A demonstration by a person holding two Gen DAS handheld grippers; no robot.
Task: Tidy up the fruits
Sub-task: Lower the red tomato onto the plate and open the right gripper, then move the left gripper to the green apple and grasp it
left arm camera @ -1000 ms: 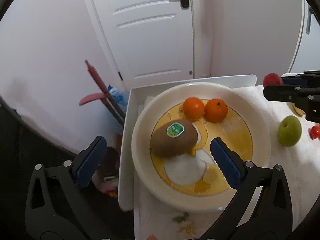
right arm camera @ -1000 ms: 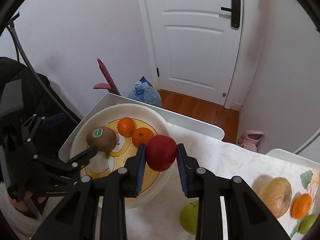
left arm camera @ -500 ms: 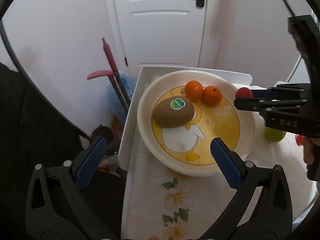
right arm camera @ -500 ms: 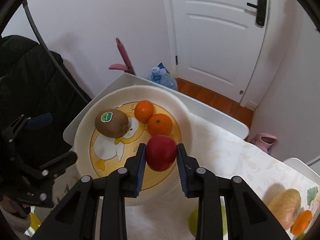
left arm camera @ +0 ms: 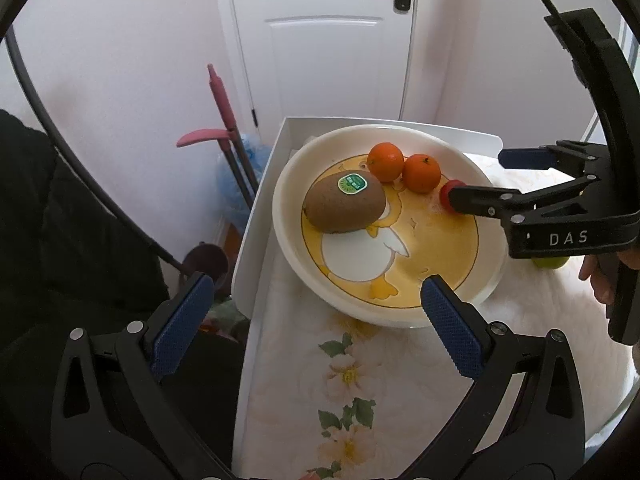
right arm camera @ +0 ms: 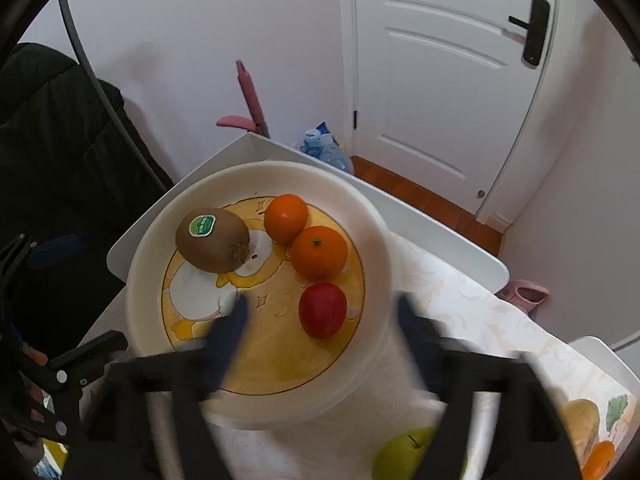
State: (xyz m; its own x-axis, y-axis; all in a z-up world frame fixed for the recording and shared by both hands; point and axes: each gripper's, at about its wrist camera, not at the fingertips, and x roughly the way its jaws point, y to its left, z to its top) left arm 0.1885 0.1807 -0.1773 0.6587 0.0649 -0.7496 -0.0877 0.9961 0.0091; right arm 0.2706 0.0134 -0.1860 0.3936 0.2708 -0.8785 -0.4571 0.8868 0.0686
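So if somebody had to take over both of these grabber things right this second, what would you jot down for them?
Right gripper: jaws opening, with the small red fruit lying free between them in the cream duck-print bowl.
Left gripper: open, empty, at the bowl's near rim.
In the bowl: brown stickered kiwi, two small oranges, the red fruit.
Left: the green apple and other fruit beside the bowl on the floral tablecloth.

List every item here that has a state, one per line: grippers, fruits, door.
Right gripper: jaws opening, red fruit between them, not pressed.
Left gripper: jaws open, nothing held.
Red fruit: lying in the bowl.
Kiwi: in bowl, sticker up.
Two oranges: in bowl, touching.
Green apple: on table, outside bowl.
Door: shut.
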